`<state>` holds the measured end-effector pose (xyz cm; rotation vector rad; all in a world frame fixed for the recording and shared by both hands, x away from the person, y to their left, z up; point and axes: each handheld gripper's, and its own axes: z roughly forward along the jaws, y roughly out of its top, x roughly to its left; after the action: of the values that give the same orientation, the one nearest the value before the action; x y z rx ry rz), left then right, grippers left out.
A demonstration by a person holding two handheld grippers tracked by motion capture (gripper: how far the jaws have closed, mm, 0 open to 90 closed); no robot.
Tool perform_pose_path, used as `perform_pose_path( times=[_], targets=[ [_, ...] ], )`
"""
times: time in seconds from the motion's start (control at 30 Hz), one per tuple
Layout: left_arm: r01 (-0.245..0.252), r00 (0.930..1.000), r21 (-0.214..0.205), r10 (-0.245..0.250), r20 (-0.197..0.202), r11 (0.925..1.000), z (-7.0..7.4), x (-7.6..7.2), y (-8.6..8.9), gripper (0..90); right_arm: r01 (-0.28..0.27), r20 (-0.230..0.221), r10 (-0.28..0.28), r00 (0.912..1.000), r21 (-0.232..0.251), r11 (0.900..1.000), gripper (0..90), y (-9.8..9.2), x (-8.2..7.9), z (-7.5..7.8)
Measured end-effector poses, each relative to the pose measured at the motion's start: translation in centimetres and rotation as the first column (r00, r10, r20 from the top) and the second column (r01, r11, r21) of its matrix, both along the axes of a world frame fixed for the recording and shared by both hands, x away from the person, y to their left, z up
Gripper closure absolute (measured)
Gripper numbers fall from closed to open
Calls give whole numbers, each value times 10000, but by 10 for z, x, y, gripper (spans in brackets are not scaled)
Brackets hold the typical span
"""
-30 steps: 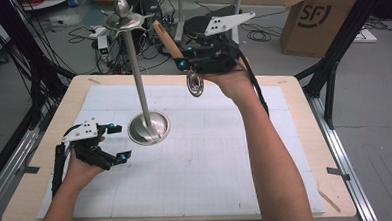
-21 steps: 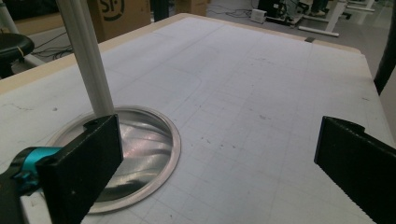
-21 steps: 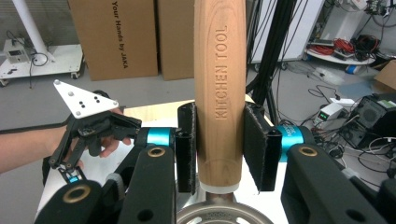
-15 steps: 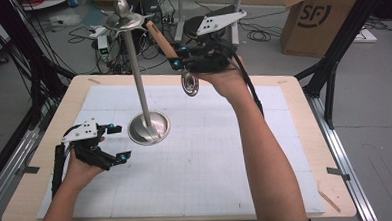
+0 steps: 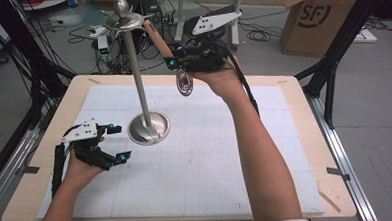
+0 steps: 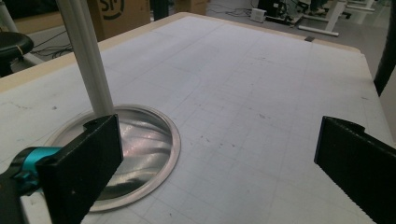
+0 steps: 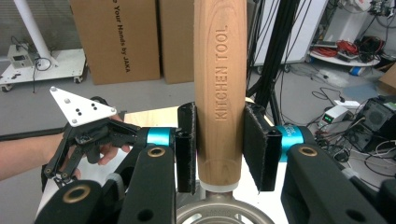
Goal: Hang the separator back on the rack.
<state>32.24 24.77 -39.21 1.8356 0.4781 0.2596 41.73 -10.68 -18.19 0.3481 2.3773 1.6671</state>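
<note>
The right gripper (image 5: pixel 174 63) pinches the wooden handle (image 7: pixel 219 93) of a kitchen tool (image 5: pixel 166 51) — jaws pressed on both sides — holding it in the air beside the top of the metal stand (image 5: pixel 138 88), its metal end hanging below. The left gripper (image 5: pixel 118 142) rests on the table (image 5: pixel 295 136) by the stand's base (image 6: pixel 135 154), jaws spread wide on nothing.

Black hand-held gripper (image 5: pixel 174 63), teal collars
</note>
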Motion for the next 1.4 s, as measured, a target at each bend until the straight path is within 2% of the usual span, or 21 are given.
perform_pose_path(
  times=[0.53, 1.4],
  targets=[
    [-7, 10000, 38, 7, -34, 10000, -1, -1, 2, 17, -51, -78, 50, 10000, -82, 10000, 676, 10, 7, -4],
    [-64, 9999, 10, 64, -88, 10000, -2, -1, 3, 17, -236, -524, 241, 9983, 96, 9997, 674, 23, 17, -18]
  ],
)
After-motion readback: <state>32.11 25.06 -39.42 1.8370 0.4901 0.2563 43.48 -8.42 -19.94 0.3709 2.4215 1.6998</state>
